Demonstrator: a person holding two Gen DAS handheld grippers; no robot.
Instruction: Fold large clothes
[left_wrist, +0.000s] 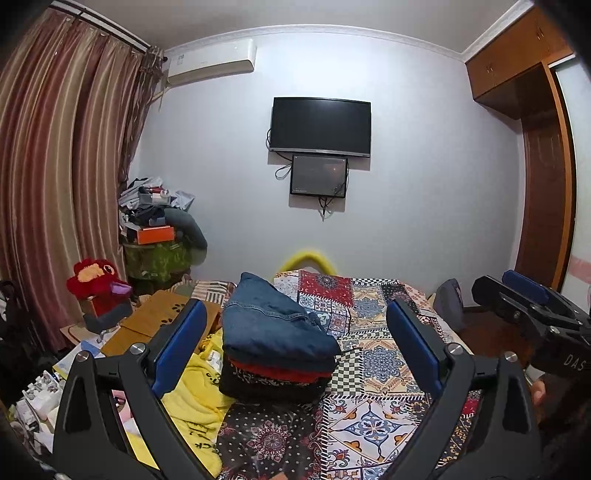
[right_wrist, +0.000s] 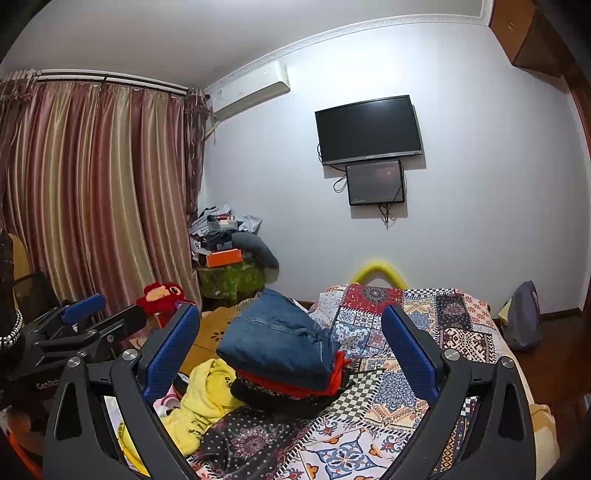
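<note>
Both tongs hang released and empty above the bed. Through the left wrist camera, the left gripper (left_wrist: 297, 339) spreads its blue pads wide around a stack of folded clothes (left_wrist: 277, 343) at centre, denim on top, red and dark layers beneath, resting on the patchwork bedspread (left_wrist: 373, 332); a yellow garment (left_wrist: 195, 391) lies crumpled at 7 o'clock, probably next for folding. Through the right wrist camera, the right gripper (right_wrist: 290, 354) likewise gapes, framing the same stack, with the yellow garment at 7 o'clock within reach.
</note>
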